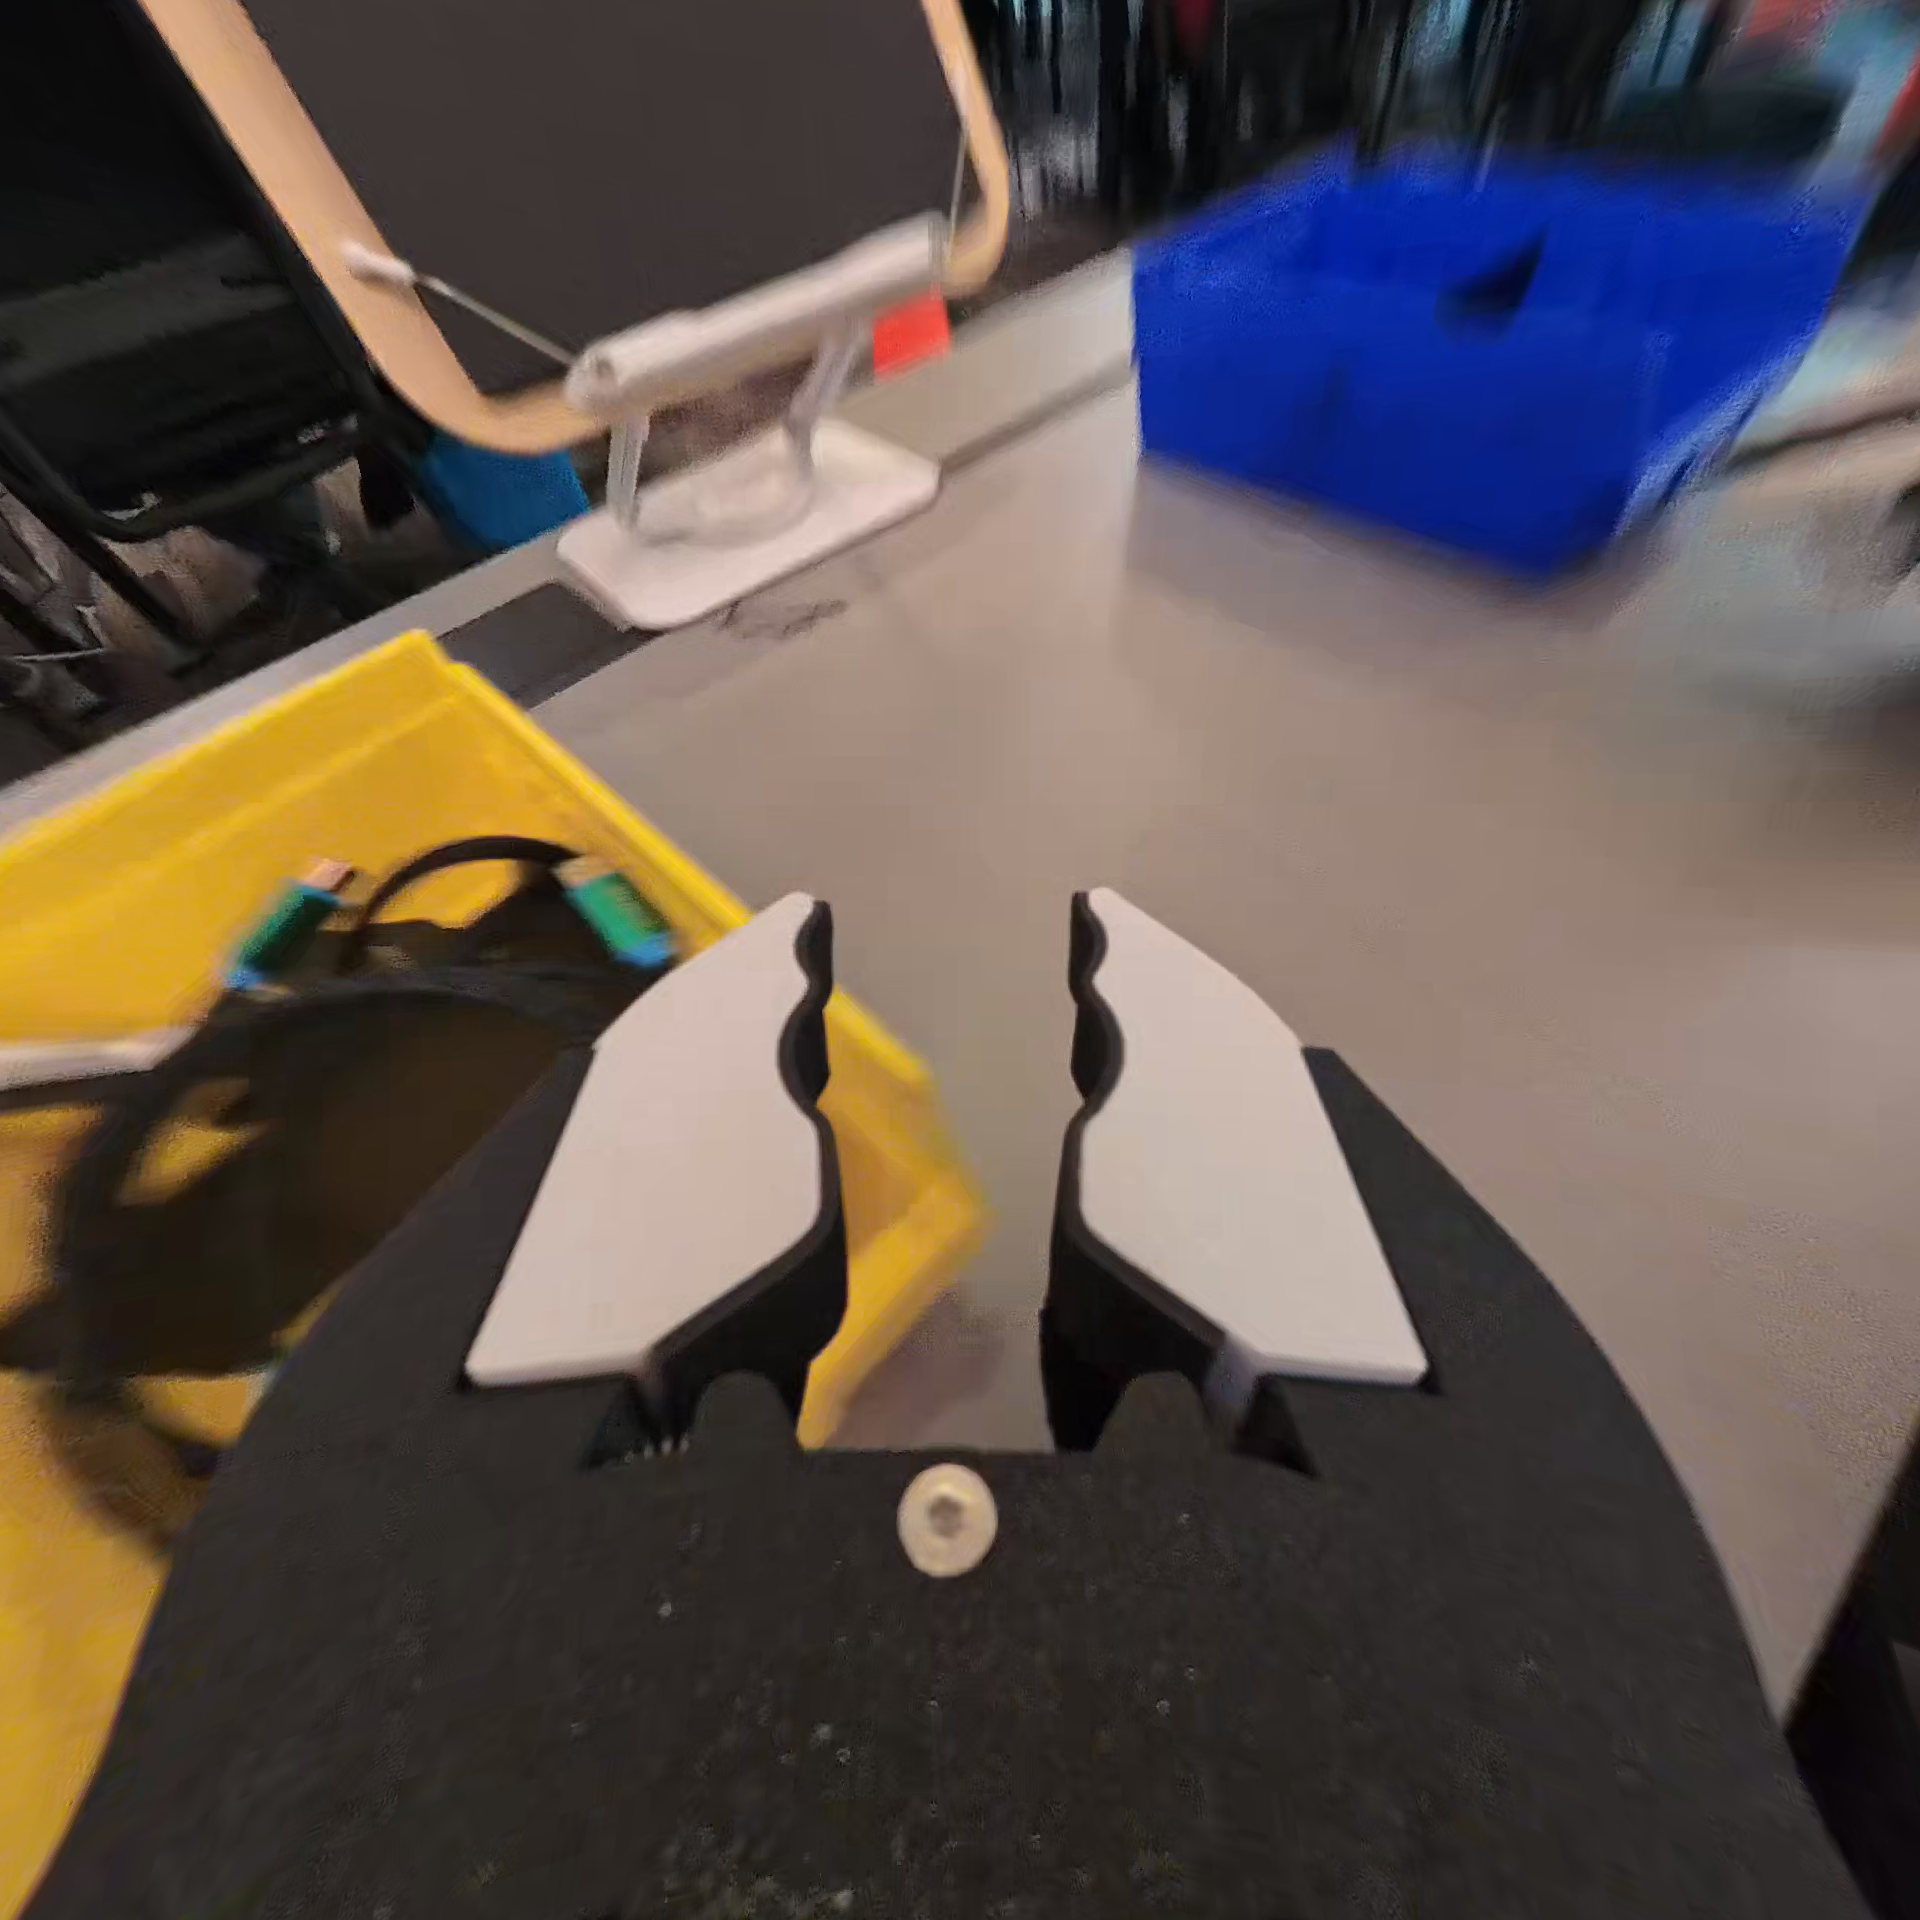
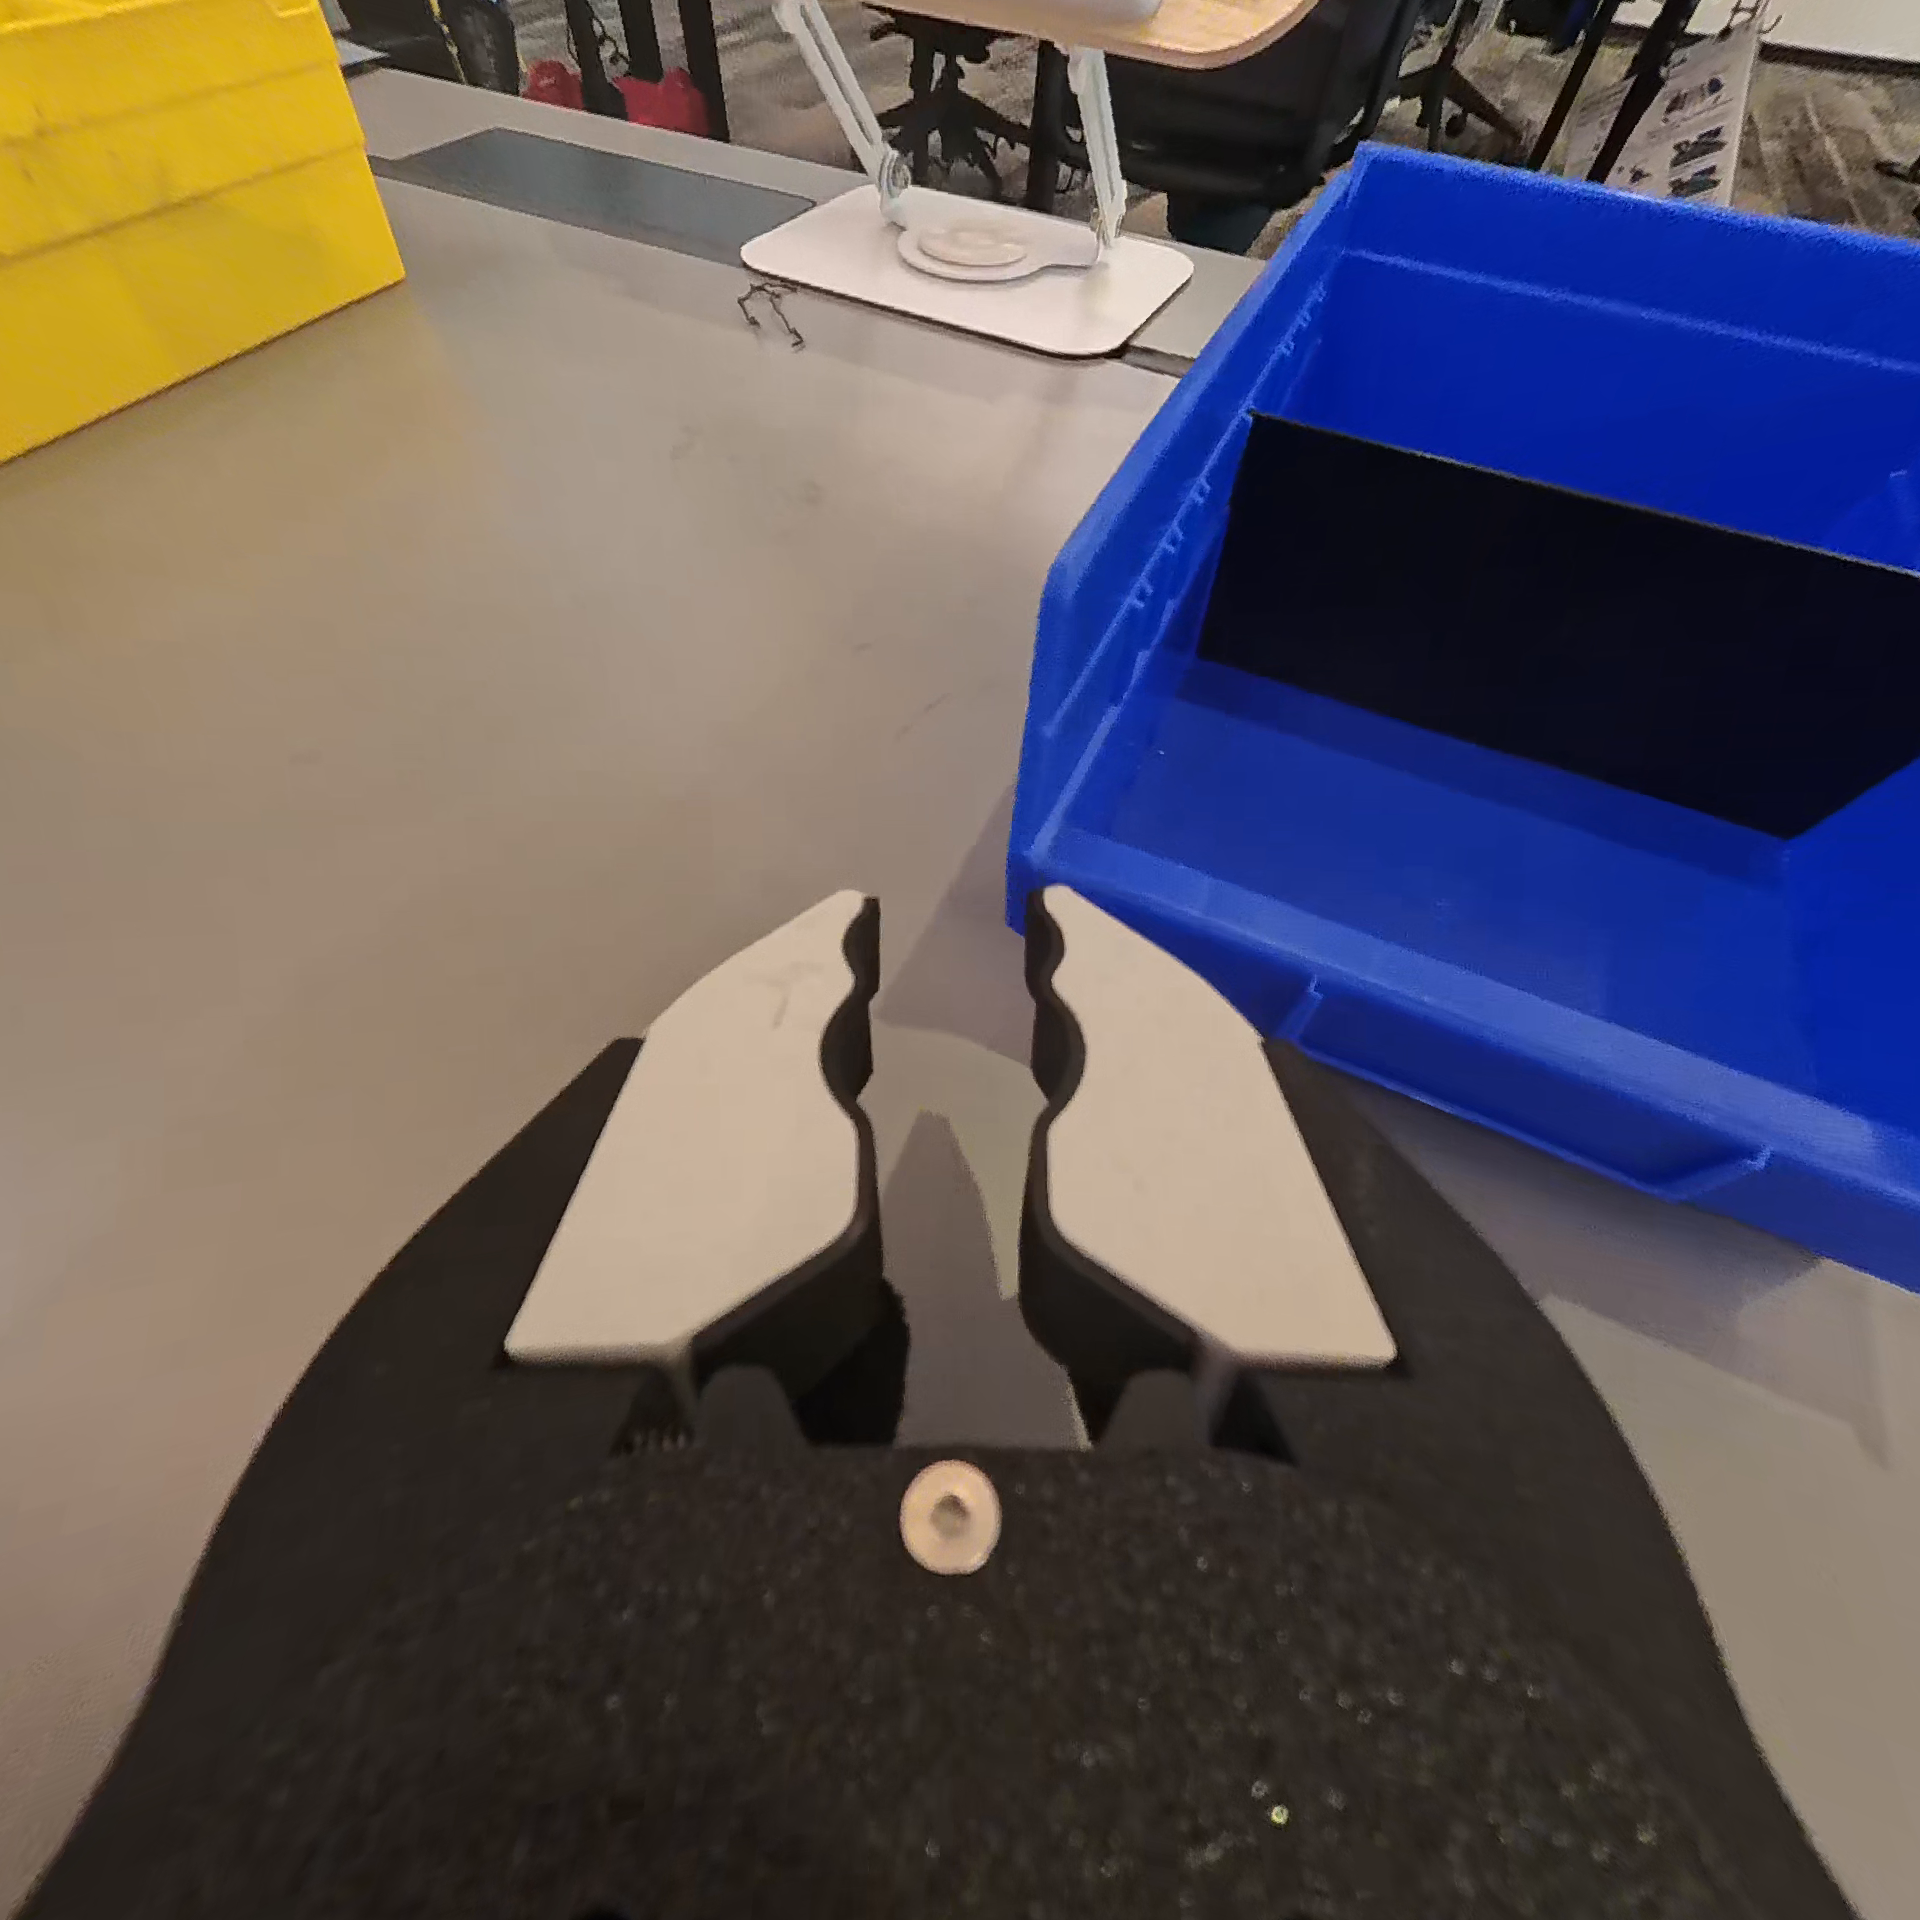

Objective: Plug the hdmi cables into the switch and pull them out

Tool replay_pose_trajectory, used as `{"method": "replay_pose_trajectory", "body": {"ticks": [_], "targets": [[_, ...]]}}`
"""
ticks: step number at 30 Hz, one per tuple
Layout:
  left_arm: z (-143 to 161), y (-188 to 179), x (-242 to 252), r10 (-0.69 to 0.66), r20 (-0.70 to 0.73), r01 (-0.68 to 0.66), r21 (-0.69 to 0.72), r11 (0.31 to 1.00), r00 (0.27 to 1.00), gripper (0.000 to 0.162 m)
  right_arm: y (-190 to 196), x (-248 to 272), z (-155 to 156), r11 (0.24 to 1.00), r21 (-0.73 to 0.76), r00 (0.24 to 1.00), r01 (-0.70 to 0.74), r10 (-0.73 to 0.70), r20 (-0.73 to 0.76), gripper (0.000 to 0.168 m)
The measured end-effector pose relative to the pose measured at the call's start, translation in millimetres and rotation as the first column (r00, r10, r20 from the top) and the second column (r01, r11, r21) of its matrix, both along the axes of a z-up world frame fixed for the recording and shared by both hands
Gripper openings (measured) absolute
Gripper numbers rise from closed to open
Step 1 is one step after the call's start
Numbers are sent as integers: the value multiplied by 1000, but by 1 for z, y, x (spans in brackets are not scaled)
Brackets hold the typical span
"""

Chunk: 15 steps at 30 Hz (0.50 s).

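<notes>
In the left wrist view a yellow bin (image 1: 343,769) at the left holds coiled black HDMI cables (image 1: 343,1049) with green-and-blue plugs (image 1: 613,914). My left gripper (image 1: 951,920) is open and empty, over the grey table just right of the bin's near corner. In the right wrist view my right gripper (image 2: 951,914) is open and empty, low over the table beside the near left corner of a blue bin (image 2: 1455,914) with a black divider (image 2: 1538,623). I see no switch in either view.
A white stand base (image 2: 966,275) sits at the table's (image 2: 468,675) far edge, also in the left wrist view (image 1: 748,530). The yellow bin (image 2: 177,208) stands far left in the right view; the blue bin (image 1: 1455,343) is blurred far right in the left view. Chairs stand beyond.
</notes>
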<state>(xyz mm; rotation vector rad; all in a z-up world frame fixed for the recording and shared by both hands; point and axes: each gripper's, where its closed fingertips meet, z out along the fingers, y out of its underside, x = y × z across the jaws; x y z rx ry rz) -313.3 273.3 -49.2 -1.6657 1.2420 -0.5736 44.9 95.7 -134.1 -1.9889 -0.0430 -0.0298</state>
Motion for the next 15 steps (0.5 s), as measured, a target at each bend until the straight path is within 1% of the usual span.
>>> {"method": "replay_pose_trajectory", "body": {"ticks": [1,2,3,5,6,7,9,11,12,13,15], "targets": [[0,21,-13,-6,-166,8,16,1000,986,44,0,0,1,1000,4,1000,-3,3,2,26],[4,43,-24,2,-304,9,35,999,953,42,1,0,2,1000,7,1000,-7,7,1,26],[13,63,-30,-15,-380,38,53,998,925,34,2,-1,2,1000,11,1000,-10,11,-2,26],[26,99,-33,-87,-461,123,48,991,883,30,4,-4,2,1000,8,1000,-22,23,-15,26],[29,123,-38,-79,-512,119,45,992,856,26,5,-6,2,1000,5,999,-27,27,-22,26],[27,145,-44,-85,-567,116,19,993,819,25,5,-8,1,999,1,999,-32,32,-24,26],[10,172,-58,-169,-654,121,-118,986,737,24,4,-11,-2,999,-14,999,-41,41,-14,26],[-9,200,-69,-191,-700,88,-180,980,688,28,3,-9,-3,999,-20,999,-36,37,15,26],[-18,208,-72,-211,-715,89,-204,975,667,29,1,-8,-3,999,-23,999,-33,34,29,26],[-28,216,-77,-218,-741,92,-208,974,636,30,0,-6,-4,999,-25,999,-27,28,33,26],[-46,229,-87,-205,-814,108,-175,979,544,33,-1,-6,-2,1000,-14,1000,-25,25,-14,26]]}}
